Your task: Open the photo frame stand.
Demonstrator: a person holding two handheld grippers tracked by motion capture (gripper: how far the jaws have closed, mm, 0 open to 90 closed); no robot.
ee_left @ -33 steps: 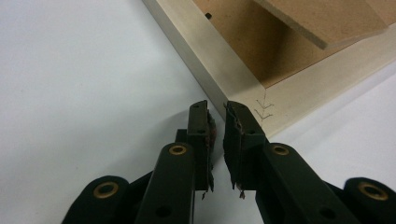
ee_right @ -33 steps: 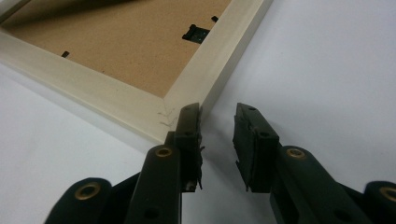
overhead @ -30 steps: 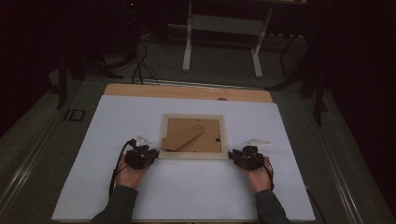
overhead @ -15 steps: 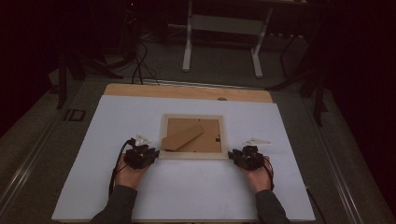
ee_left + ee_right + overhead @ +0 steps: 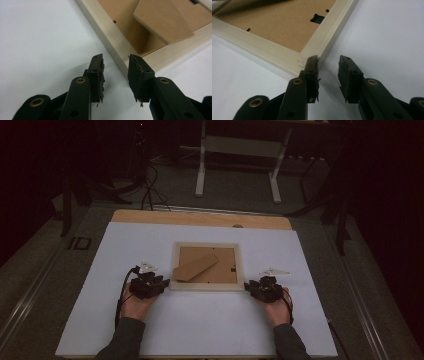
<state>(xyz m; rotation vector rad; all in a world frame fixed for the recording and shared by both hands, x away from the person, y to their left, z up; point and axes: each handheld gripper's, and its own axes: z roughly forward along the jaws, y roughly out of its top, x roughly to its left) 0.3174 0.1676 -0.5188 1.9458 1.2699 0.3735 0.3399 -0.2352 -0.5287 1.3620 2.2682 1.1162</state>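
High view, near edge first: left gripper (image 5: 161,283) at 7 o'clock of the picture frame (image 5: 206,286), jaws parted and just widening, nothing between them. Right gripper (image 5: 248,286) at 5 o'clock, jaws parted too, bare table sheet (image 5: 210,325) in the gap, one pad right at the corner. Frame face-down mid-table, easel stand (image 5: 196,267) flat on the backing. Best to close on both near corners evenly, lift level.

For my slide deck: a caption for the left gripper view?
Left gripper, jaws just opening, empty, at the near corner of a face-down picture frame.
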